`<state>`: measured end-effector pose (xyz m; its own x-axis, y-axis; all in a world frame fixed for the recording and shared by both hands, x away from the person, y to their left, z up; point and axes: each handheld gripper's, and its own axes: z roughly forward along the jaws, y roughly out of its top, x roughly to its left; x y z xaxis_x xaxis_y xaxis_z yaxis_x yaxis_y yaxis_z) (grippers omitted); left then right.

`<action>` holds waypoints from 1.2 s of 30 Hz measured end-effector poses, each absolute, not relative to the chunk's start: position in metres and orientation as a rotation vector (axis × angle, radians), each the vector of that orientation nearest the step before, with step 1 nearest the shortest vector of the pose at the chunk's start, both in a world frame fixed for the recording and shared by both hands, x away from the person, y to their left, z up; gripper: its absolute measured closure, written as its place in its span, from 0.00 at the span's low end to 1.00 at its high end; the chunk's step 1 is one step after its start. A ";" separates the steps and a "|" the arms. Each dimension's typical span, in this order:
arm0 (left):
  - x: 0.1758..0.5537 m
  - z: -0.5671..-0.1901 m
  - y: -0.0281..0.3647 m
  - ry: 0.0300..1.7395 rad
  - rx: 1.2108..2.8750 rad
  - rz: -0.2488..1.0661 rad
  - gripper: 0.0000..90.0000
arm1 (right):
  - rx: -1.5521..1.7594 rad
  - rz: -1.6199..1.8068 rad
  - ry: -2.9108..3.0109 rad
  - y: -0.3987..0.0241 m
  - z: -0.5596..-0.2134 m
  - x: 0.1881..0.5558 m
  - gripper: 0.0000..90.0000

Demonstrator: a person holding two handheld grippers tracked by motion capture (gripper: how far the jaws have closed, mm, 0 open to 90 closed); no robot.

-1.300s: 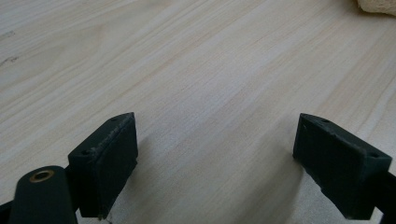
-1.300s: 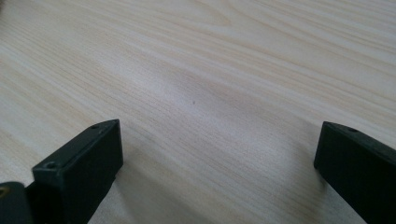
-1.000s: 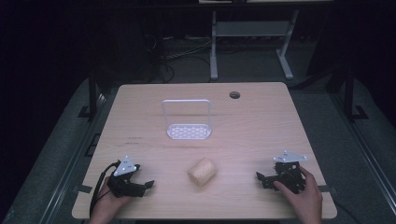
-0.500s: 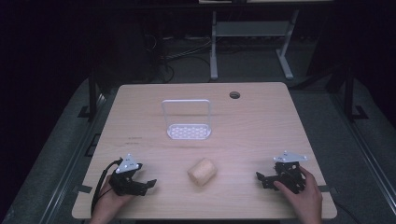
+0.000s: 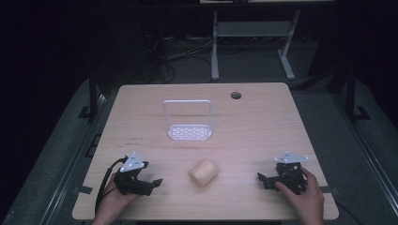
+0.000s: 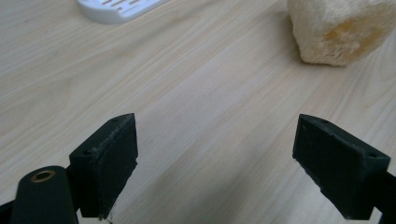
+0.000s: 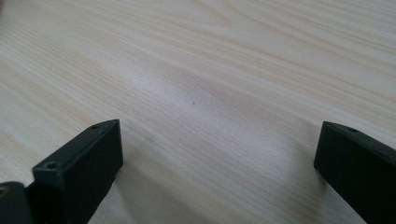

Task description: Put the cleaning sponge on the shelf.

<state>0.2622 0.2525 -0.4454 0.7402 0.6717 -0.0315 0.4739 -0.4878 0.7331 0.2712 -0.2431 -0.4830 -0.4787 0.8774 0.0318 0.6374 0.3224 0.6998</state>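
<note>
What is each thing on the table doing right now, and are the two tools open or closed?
Left tool: open, holding nothing, low over the table.
Right tool: open, holding nothing, low over the table.
Sponge: lying on its side between the tools, touching neither.
White rack: standing upright, nothing on it.
Table: bare wood, with a round hole near the far edge.

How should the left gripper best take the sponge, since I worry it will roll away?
Grip the sponge across its rounded middle, coming in low from its left side, where the left gripper already faces it with fingers spread wide. It lies on its side like a short roll, flat end showing, so squeezing the curved flanks should hold best.
</note>
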 end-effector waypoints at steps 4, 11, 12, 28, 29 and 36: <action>0.261 -0.441 0.248 0.851 2.174 0.330 0.15 | 1.349 0.940 2.240 -0.243 -0.483 0.271 0.01; 0.261 -0.434 0.240 0.838 2.163 0.326 0.15 | 1.346 0.940 2.241 -0.243 -0.483 0.271 0.01; 0.261 -0.434 0.239 0.833 2.165 0.326 0.15 | 1.346 0.940 2.241 -0.243 -0.483 0.271 0.01; 0.264 -0.426 0.222 0.786 2.155 0.311 0.15 | 1.348 0.940 2.240 -0.243 -0.483 0.271 0.01; 0.264 -0.425 0.219 0.784 2.152 0.309 0.15 | 1.348 0.940 2.240 -0.243 -0.483 0.271 0.01; 0.266 -0.423 0.209 0.752 2.161 0.299 0.15 | 1.344 0.937 2.241 -0.243 -0.483 0.271 0.01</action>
<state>0.2664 0.2087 -0.4228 0.7945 0.6060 -0.0388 0.4141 -0.4940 0.7645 0.2713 -0.2434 -0.4831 -0.4807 0.8764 0.0281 0.6355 0.3261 0.6999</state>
